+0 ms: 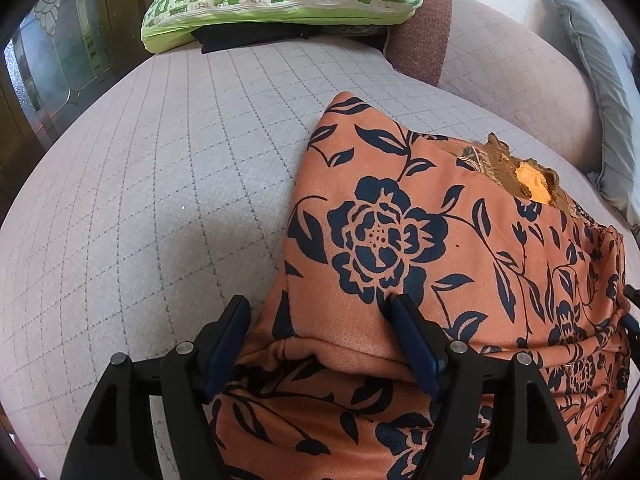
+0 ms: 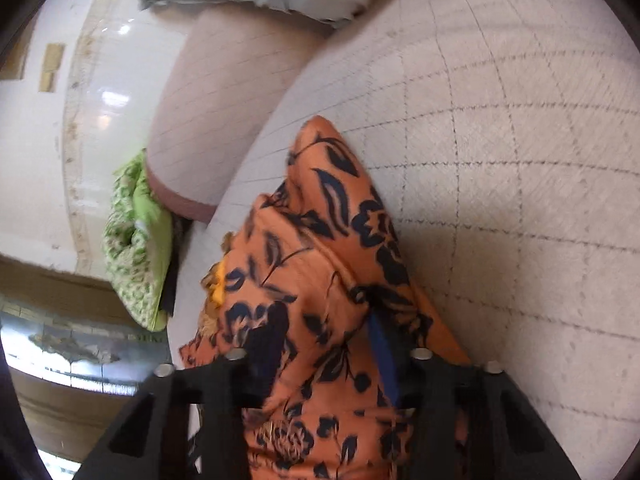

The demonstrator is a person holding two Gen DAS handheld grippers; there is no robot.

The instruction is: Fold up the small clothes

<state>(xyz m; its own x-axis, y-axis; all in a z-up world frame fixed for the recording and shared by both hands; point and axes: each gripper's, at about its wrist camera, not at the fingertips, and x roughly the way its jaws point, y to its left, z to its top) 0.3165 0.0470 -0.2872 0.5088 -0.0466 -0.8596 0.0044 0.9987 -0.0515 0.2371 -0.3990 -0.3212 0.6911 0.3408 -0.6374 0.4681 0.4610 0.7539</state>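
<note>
Left gripper [image 1: 320,320] spread wide astride hem of orange floral garment [image 1: 400,240], pads not pinching | right gripper [image 2: 320,344] bunched in same cloth, apparently clamped | garment on checked bed cover [image 1: 160,200], at least one fold laid, edges loose | remaining, by judgement: further fold, smoothing, setting aside
</note>
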